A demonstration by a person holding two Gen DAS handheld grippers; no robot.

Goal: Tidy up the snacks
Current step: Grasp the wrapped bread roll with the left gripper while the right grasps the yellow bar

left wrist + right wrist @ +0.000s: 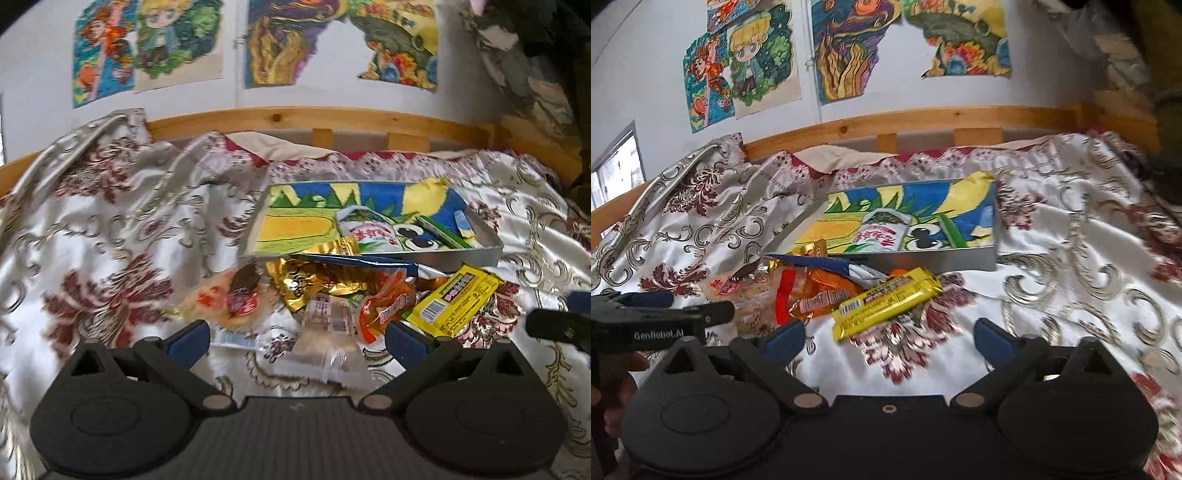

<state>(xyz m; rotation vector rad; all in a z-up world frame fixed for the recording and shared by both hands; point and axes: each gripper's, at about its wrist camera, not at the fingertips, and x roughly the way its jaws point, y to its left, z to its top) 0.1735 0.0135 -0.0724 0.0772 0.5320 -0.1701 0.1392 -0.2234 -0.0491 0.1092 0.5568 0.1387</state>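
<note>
Scanning the pile from left to right, you find a pale round packet with a dark sweet on top, a crinkled gold foil wrapper, a clear cellophane pack, an orange sachet and a yellow bar, all loose on the patterned bedspread just in front of the tray. The tray already holds a white-and-red packet and a green stick. Your left gripper stands released, jaws wide over the cellophane pack, nothing clamped. Your right gripper is likewise unclenched and empty, the yellow bar lying just ahead of its fingers. Judged by appearance, every item is light; film and foil will be slippery and will crumple, so a firm pinch risks crushing the contents. The yellow bar looks the stiffest piece: take it across its narrow width near mid-length. Take the cellophane pack by its body, not its loose sealed end. The soft bedding will give under pressure, so expect wrappers to sink or slide.
</note>
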